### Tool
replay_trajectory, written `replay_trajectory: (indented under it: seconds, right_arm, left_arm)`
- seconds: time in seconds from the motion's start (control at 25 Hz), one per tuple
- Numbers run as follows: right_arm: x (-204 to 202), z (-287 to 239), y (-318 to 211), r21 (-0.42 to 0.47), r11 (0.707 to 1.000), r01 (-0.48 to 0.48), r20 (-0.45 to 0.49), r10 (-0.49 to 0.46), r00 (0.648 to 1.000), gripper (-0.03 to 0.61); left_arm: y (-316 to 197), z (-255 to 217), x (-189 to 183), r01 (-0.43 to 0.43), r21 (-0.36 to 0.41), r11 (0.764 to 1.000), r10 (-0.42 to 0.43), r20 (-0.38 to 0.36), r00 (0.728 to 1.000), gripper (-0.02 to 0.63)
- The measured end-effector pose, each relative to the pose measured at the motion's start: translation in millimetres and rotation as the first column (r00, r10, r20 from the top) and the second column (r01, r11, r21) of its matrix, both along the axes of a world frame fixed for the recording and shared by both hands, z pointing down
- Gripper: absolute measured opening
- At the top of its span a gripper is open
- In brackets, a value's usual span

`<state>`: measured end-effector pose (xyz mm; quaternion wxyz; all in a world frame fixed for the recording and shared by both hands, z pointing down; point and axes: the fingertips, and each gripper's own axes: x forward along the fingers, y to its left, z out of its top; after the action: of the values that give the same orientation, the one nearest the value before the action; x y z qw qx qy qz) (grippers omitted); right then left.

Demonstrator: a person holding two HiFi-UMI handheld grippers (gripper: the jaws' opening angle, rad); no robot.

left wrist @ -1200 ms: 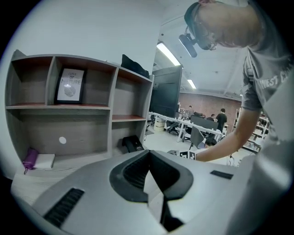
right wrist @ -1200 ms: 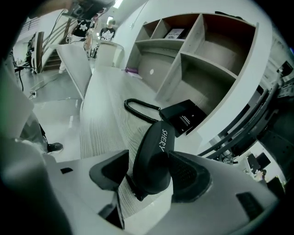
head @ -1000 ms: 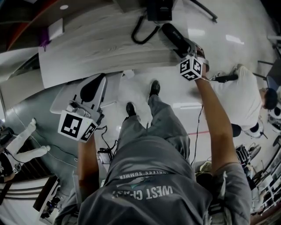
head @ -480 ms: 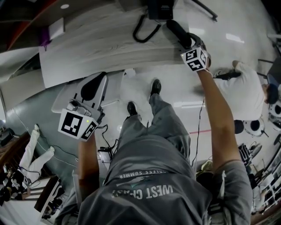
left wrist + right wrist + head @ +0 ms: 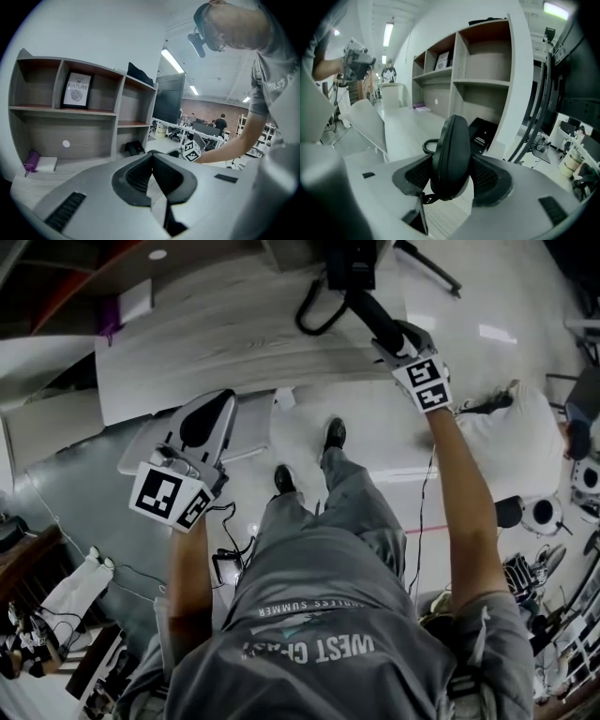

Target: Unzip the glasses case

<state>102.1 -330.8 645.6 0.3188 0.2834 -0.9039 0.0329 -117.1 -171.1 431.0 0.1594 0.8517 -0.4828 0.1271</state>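
Two grippers | right gripper (image 5: 451, 176): jaws just closed further, clamping black glasses case (image 5: 450, 140) upright | left gripper (image 5: 151, 161): jaws together, empty

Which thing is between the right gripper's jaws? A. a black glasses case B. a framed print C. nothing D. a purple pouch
A: in the right gripper view the right gripper has jaws that have just been closing, and they press on both sides of the black glasses case, held on edge between them.
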Motion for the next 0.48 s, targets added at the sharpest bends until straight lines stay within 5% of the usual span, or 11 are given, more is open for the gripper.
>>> replay_trajectory:
  seconds: [0.48]
  right_arm:
    - [-49.9,-138.2,125.4,0.062,0.979,0.192,0.175,-0.200,0.964,0.253]
  left_arm:
    - [41.6,-34.7,-18.8,-0.004,0.070,0.998,0.010,-0.087,0.996,-0.002]
